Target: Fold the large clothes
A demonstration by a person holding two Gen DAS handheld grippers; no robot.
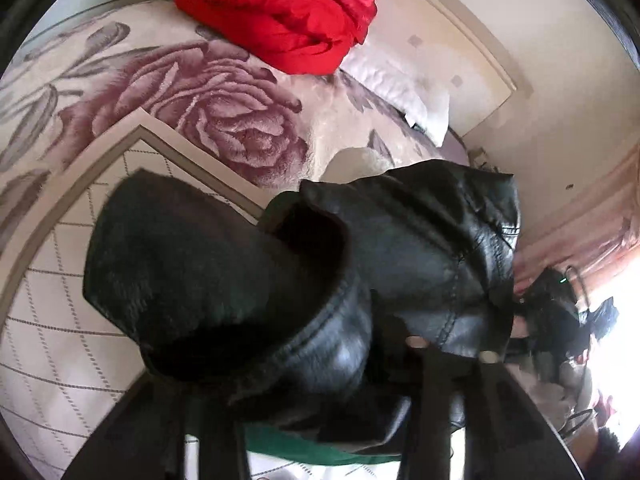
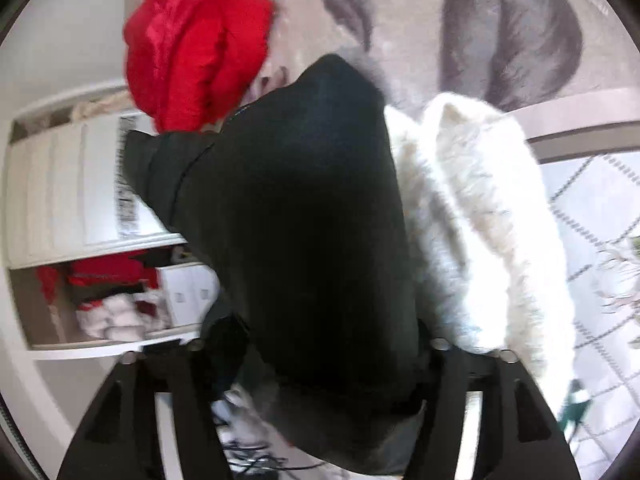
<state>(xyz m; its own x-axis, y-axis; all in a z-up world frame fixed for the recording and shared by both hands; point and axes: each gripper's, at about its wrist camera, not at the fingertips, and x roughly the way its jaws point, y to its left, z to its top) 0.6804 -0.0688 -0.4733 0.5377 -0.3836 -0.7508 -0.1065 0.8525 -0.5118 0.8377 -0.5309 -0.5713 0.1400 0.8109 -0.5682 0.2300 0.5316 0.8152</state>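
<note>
A black leather jacket (image 1: 408, 248) with a dark furry lining (image 1: 200, 264) hangs bunched in front of my left gripper (image 1: 320, 364), whose fingers are shut on its stitched edge above the bed. In the right wrist view the same black jacket (image 2: 304, 216) fills the middle and my right gripper (image 2: 320, 360) is shut on it, the fingertips hidden under the cloth. A white fluffy garment (image 2: 480, 216) lies right beside the jacket.
A red padded coat (image 1: 280, 12) lies bunched on the rose-patterned bedspread (image 1: 208, 108); it also shows in the right wrist view (image 2: 196, 44). A white pillow (image 1: 400, 88) lies by the headboard. Open wardrobe shelves (image 2: 100, 288) hold red and white clothes. A green item (image 1: 320, 452) lies under the jacket.
</note>
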